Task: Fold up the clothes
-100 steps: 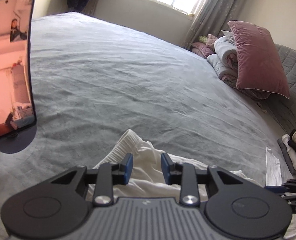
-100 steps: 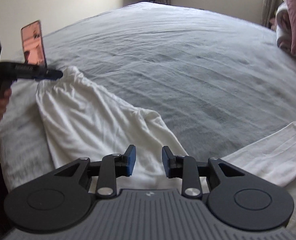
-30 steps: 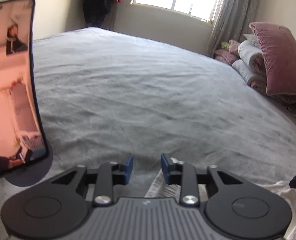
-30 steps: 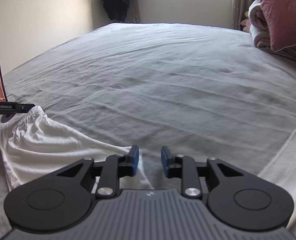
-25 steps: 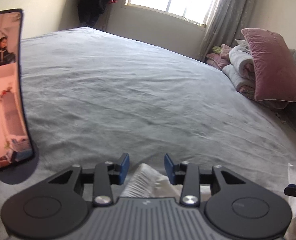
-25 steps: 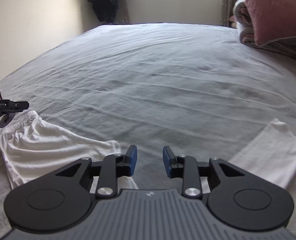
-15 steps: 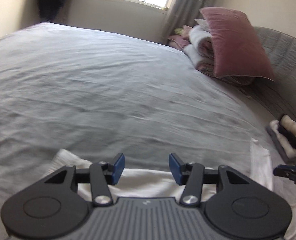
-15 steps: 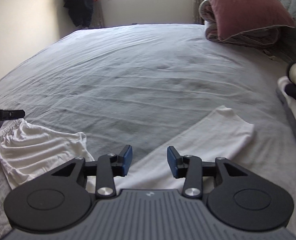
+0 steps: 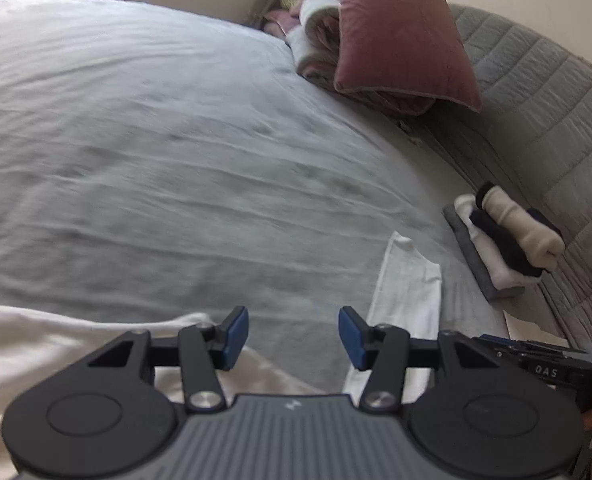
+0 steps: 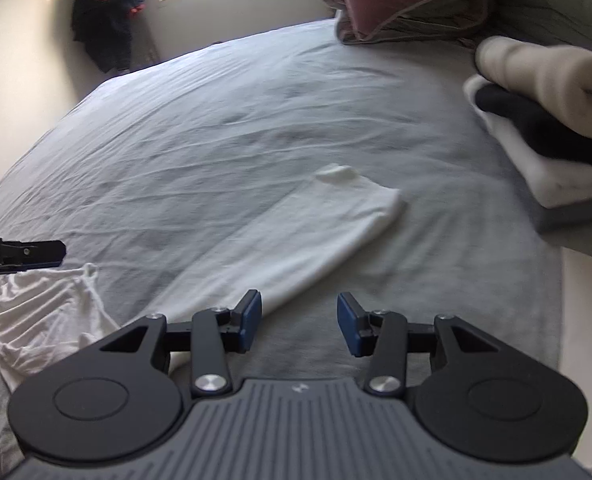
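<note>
A white garment lies spread on the grey bed. Its long leg (image 10: 315, 232) stretches toward the right, and its gathered waistband end (image 10: 36, 312) lies bunched at the left. My right gripper (image 10: 299, 322) hovers open over bare sheet just right of the leg, with nothing between the blue pads. My left gripper (image 9: 294, 332) is open too, above the sheet between the garment's body (image 9: 36, 340) and its leg (image 9: 409, 280). The left gripper's fingers (image 10: 24, 254) show above the waistband in the right wrist view.
A stack of folded and rolled clothes (image 9: 507, 240) sits by the quilted grey headboard (image 9: 535, 100). A pink pillow (image 9: 399, 32) leans on bedding at the back. Dark clothes (image 10: 108, 16) hang beside the window. The grey sheet (image 10: 256, 100) stretches wide beyond the garment.
Both grippers have swept to the right along the garment and their jaws stand wider. The upright pink-screened phone has left the left wrist view; the folded stack has come into both.
</note>
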`<state>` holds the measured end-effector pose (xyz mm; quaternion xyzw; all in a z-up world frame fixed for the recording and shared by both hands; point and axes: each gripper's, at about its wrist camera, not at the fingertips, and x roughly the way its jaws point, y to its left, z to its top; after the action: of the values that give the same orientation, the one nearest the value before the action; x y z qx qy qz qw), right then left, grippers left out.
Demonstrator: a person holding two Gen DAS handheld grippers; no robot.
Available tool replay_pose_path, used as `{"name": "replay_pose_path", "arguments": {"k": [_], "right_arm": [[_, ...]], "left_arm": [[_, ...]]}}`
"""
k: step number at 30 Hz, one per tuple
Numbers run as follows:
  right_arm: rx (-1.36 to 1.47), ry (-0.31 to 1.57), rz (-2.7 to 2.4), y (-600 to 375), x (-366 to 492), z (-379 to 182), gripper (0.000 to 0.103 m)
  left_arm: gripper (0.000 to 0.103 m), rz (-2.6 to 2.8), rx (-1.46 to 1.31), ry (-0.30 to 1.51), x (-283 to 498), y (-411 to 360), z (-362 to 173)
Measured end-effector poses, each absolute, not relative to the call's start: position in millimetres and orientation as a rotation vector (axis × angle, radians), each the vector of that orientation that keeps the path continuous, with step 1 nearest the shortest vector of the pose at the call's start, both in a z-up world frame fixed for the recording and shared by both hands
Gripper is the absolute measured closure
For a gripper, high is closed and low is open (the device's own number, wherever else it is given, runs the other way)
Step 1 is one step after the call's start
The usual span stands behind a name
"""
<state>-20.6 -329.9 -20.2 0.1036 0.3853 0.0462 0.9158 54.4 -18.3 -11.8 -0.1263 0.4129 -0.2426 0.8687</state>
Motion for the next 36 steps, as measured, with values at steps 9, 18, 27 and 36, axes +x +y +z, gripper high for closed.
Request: {"name": "replay_pose_path", "arguments": {"k": [9, 18, 27, 36], "right_arm": [[0.286, 0.783, 0.044, -377.8, -45.9, -20.3, 0.048], [0.396, 0.759, 0.027, -400.9, -48.3, -15.0, 0.048], [0.534, 0.757, 0.000, -425.1, -56.7, -17.7, 0.048], [0.633, 0.759, -0.027, -433.0, -65.8, -17.8, 0.044]], "left_arm": [[0.054, -0.550, -0.200, 0.921, 79.8, -108.5, -37.3], [0.101, -0.587, -0.242, 0.923, 96.6, -156.3, -43.0], [0.103, -0.734, -0.229, 0.771, 45.1, -169.4, -5.2], [0.060, -0.633, -0.119, 0.746, 44.5, -164.5, -8.3]]}}
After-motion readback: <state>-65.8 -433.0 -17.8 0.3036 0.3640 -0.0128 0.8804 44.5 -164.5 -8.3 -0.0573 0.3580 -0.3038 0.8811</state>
